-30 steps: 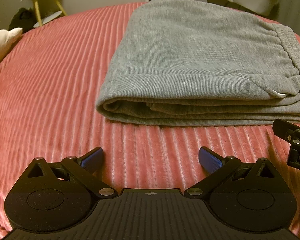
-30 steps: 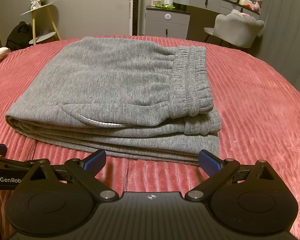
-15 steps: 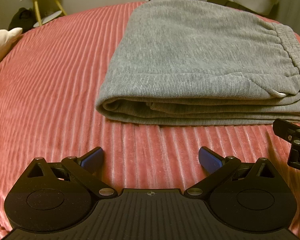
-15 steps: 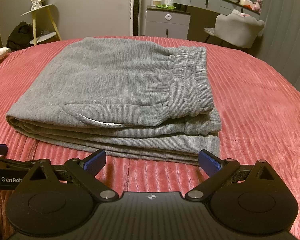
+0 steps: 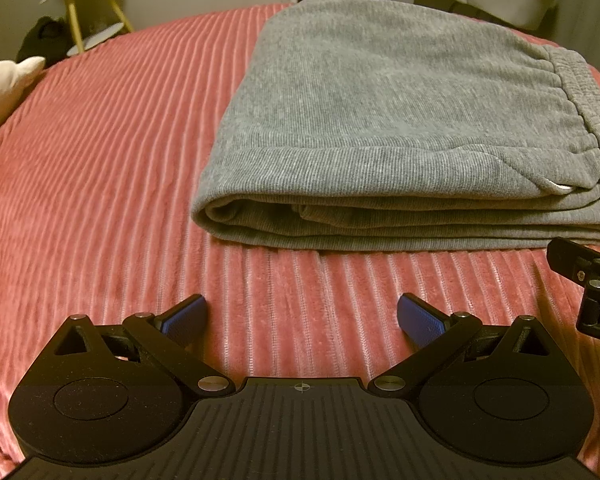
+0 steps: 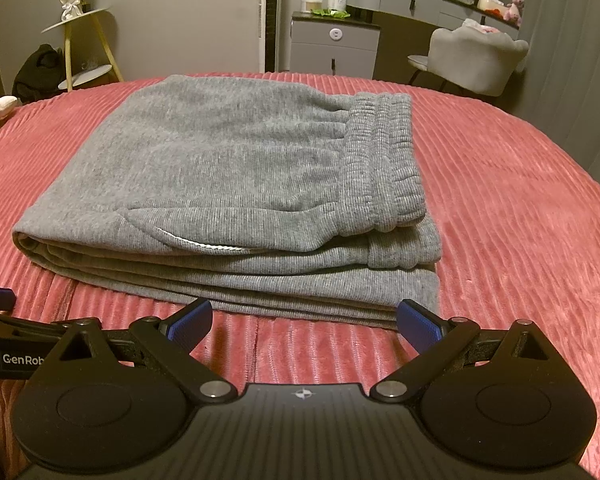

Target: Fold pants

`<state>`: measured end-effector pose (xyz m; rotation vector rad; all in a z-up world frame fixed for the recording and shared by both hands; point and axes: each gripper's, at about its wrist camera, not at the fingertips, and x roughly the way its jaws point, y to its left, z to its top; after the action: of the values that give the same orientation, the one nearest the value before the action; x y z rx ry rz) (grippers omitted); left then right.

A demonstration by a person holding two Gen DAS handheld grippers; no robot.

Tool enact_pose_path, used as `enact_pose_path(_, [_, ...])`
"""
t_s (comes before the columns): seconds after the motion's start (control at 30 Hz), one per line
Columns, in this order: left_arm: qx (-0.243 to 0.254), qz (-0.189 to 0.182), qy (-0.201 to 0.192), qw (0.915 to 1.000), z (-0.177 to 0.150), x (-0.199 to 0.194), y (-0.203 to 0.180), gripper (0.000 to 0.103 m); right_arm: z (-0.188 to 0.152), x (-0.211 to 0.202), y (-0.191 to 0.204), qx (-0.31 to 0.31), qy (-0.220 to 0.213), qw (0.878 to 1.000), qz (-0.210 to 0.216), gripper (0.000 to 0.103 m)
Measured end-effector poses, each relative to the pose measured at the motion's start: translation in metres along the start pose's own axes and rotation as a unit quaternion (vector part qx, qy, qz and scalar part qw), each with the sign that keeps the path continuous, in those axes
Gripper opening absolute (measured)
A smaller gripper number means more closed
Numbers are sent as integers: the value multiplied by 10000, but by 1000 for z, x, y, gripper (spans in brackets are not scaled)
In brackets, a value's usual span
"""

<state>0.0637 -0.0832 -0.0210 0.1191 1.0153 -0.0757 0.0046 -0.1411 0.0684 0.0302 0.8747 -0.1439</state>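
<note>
A pink ribbed bedspread (image 5: 100,160) fills both views. Grey pants (image 6: 228,184) lie folded in a neat stack on it, waistband to the right. Just in front, the left gripper (image 5: 302,318) and right gripper (image 6: 304,320) sit with jaws spread wide, holding nothing.

Beyond your pink ribbed bedspread (image 6: 500,220) stand a grey nightstand (image 6: 334,46), a grey chair (image 6: 474,60) to its right, and a yellow-legged stand (image 6: 86,46) to its left.
</note>
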Motion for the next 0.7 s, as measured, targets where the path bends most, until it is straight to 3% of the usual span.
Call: enact_pose_path(0.7, [27, 3, -7, 10000, -1, 0, 0, 103, 0, 0, -1, -8, -15, 10000, -2, 99])
